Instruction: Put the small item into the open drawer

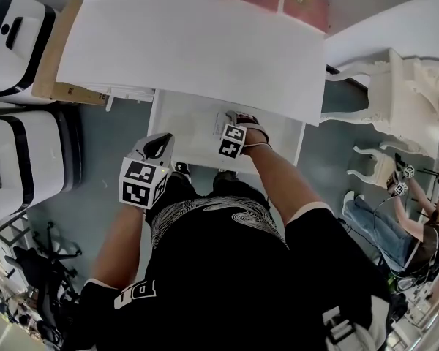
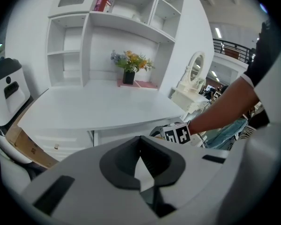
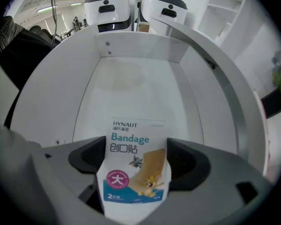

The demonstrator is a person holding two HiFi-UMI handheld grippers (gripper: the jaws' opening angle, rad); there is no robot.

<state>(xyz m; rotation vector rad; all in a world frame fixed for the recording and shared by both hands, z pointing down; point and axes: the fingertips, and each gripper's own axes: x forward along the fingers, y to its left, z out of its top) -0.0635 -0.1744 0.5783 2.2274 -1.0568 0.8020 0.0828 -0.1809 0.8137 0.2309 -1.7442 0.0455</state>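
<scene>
White cardboard and a cartoon print: that is the bandage packet (image 3: 136,165), standing upright in the right gripper (image 3: 136,182), which the person holds out over the open drawer (image 3: 141,95) below the desk (image 1: 190,50).

The risk I see is in the release. The packet is thin and light, and only its lower half is held, so the printed top stands free above the jaws. If it is let go from this height it could flutter sideways, or tip and come to rest leaning on the drawer's wall instead of lying flat on the bottom. It might also cling to one pad for a moment and drop late, as the gripper moves away. Lowering it closer to the drawer floor first would probably help.

From the head view, the right gripper (image 1: 229,123) reaches past the drawer's (image 1: 179,126) front edge, so the packet looks to be above the inside. Its jaws are drawn in just enough to pinch the packet's flat faces.

The left gripper (image 2: 143,172) hangs back beside the person's leg, jaws pressed together on nothing.
</scene>
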